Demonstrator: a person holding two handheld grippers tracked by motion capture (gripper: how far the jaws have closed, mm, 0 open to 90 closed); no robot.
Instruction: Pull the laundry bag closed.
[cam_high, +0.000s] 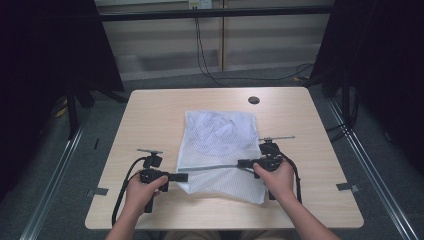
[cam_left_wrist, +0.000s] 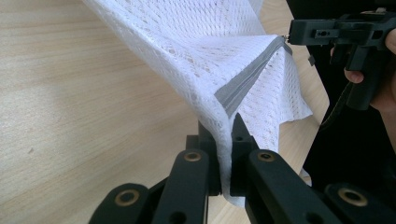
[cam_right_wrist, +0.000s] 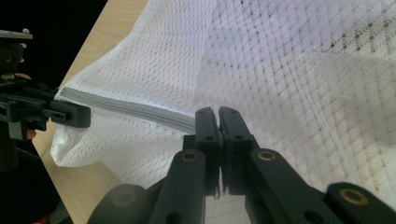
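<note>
A white mesh bag lies on the wooden table, its near part lifted. A grey zipper runs across that part, stretched between both grippers. My left gripper is shut on the bag's left edge at the zipper's end; in the left gripper view the mesh and zipper rise from my shut left gripper. My right gripper is shut at the zipper's right end, apparently on the pull. In the right gripper view, my right gripper meets the zipper over the mesh.
A round black grommet sits in the table near its far edge. Bare wood lies left and right of the bag. Cables hang behind the table, with dark curtains on both sides and metal rails on the floor.
</note>
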